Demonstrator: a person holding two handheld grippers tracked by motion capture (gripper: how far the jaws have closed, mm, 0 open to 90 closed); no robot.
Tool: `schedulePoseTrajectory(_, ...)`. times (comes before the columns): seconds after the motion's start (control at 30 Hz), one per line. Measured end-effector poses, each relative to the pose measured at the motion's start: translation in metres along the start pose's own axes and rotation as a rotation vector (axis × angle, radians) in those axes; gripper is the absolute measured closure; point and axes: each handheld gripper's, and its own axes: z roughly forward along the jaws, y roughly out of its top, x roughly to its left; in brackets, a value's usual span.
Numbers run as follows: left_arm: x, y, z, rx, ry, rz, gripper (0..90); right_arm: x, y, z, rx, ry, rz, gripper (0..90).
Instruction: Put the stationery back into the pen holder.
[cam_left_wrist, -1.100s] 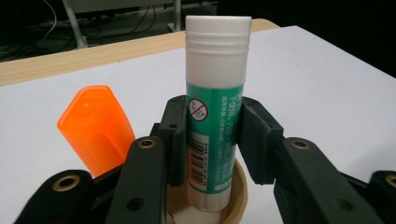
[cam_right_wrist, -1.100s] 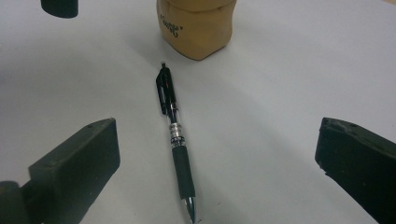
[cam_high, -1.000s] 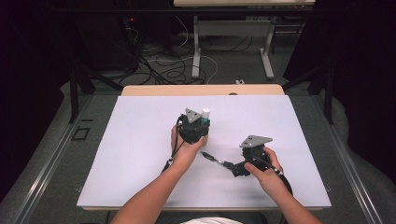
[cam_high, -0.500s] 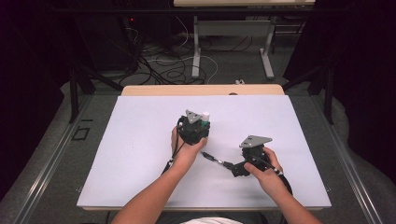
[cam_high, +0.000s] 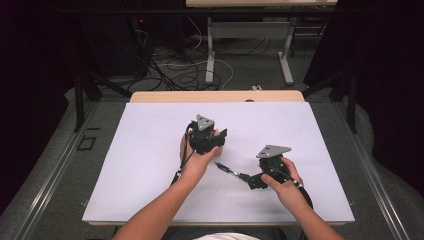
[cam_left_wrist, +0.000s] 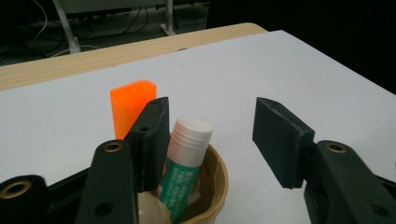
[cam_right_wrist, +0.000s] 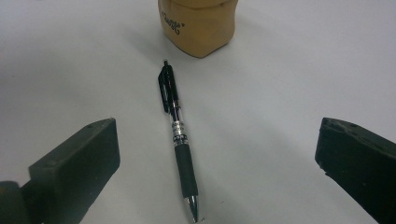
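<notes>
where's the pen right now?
The pen lies flat on the white table between the open jaws of the right gripper, clip end toward the tan cup; in the high view it sits between both hands.

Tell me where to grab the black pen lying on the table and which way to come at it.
Grip the pen on its rubber sleeve, just behind the tip. It lies flat on the white table, clear of the tan cup, lengthwise between the right gripper's open jaws. Come down from above with the jaws across the barrel; the sleeve probably slips least.
</notes>
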Motion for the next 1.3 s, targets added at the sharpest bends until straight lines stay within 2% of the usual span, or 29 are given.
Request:
schedulePoseTrajectory(0.1,0.001,0.002,-0.005,0.000,-0.013,0.005,43.3,0.000,0.000,0.000,-0.001,0.003,0.008,0.0)
schedulePoseTrajectory(0.17,0.003,0.004,-0.009,0.006,-0.025,0.011,42.1,0.001,0.001,0.000,0.001,0.001,-0.006,0.0)
schedulePoseTrajectory(0.27,0.006,0.005,-0.014,0.003,-0.043,0.007,40.8,0.002,0.001,0.001,-0.009,0.007,-0.005,0.0)
schedulePoseTrajectory(0.3,0.007,0.006,-0.016,-0.001,-0.050,0.003,40.3,0.001,0.002,0.001,0.003,-0.001,-0.017,0.0)
schedulePoseTrajectory(0.43,0.010,0.010,-0.024,-0.015,-0.081,-0.016,38.2,0.001,0.003,0.000,0.018,-0.003,-0.013,0.0)
schedulePoseTrajectory(0.57,0.014,0.013,-0.032,-0.026,-0.092,-0.014,35.4,0.000,0.003,0.000,0.010,-0.017,-0.013,0.0)
schedulePoseTrajectory(0.63,0.016,0.014,-0.036,-0.030,-0.093,-0.016,33.7,0.000,0.004,-0.002,0.031,-0.021,-0.019,0.0)
schedulePoseTrajectory(0.77,0.018,0.015,-0.045,-0.035,-0.095,-0.008,32.4,0.000,0.004,-0.002,0.025,-0.026,-0.037,0.0)
schedulePoseTrajectory(0.8,0.018,0.015,-0.047,-0.042,-0.096,-0.003,31.9,0.000,0.004,-0.003,0.044,-0.022,-0.039,0.0)
schedulePoseTrajectory(0.87,0.018,0.015,-0.051,-0.037,-0.092,0.002,31.0,0.000,0.004,-0.002,0.039,-0.020,-0.055,0.0)
schedulePoseTrajectory(0.9,0.019,0.015,-0.053,-0.024,-0.086,0.007,30.5,0.001,0.004,-0.003,0.060,-0.016,-0.054,0.0)
schedulePoseTrajectory(0.97,0.019,0.014,-0.056,-0.016,-0.083,0.012,30.0,0.001,0.004,-0.001,0.040,-0.015,-0.067,0.0)
schedulePoseTrajectory(1.1,0.023,0.012,-0.063,-0.001,-0.093,0.014,29.1,0.001,0.006,-0.001,0.058,-0.015,-0.042,0.0)
schedulePoseTrajectory(1.17,0.025,0.010,-0.066,0.003,-0.097,0.009,29.1,0.001,0.007,-0.001,0.070,-0.038,-0.027,0.0)
schedulePoseTrajectory(1.3,0.030,0.007,-0.070,0.017,-0.107,0.000,25.6,0.001,0.007,-0.001,0.087,-0.053,-0.035,0.0)
